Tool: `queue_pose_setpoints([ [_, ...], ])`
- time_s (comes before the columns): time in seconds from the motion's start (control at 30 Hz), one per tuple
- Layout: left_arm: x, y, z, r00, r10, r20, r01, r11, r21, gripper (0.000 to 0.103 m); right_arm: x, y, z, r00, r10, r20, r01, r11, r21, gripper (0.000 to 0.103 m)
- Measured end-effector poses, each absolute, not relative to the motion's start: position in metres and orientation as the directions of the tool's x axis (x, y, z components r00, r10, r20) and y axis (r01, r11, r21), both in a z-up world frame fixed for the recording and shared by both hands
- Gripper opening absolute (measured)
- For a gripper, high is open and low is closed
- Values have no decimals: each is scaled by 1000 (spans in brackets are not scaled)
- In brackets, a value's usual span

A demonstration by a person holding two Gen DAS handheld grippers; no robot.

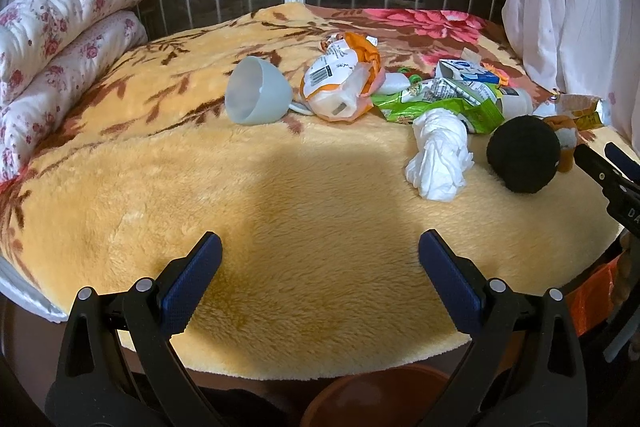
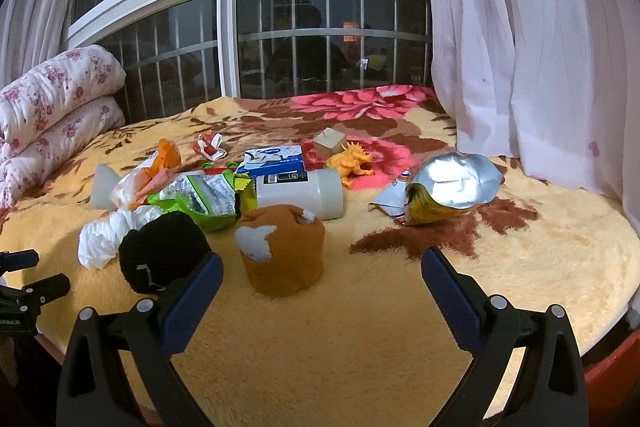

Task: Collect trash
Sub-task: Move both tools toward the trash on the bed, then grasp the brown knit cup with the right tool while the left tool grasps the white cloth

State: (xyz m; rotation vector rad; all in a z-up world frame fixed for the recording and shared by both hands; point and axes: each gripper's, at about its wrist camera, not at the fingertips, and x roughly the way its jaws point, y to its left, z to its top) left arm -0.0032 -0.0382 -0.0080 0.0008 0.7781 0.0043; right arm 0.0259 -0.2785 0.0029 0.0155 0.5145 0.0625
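A: Where does the trash lie from the left gripper (image 1: 320,255)?
B: Ahead on the bed's yellow blanket (image 1: 280,195), well apart from the fingers (image 1: 192,283). A crumpled white tissue (image 1: 438,155) sits at about one o'clock, a green wrapper (image 1: 444,105) just behind it, an orange-and-white bag (image 1: 340,83) near twelve, and a pale plastic cup (image 1: 256,91) on its side at eleven.

A: And the fingers themselves?
B: Spread wide, holding nothing, touching nothing.

A: The right gripper (image 2: 322,277)?
B: Also spread wide and empty. A brown knit hat (image 2: 282,251) stands between its fingers (image 2: 450,299), just beyond the tips. A black knit hat (image 2: 162,251) sits at ten o'clock, partly behind the left finger; I cannot tell whether they touch.

A: Trash on that side?
B: A silver-lined chip bag (image 2: 452,187) at one o'clock, a white bottle (image 2: 300,191) on its side at twelve, the tissue (image 2: 108,231) at ten.
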Motion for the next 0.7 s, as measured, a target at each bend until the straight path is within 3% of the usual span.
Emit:
queue_pose_setpoints([
  [0.7,-5,-42,-9,703,-23,-711,19,1000,-14,96,52,-273,-7,854,72,-515,-58,997,43,98],
])
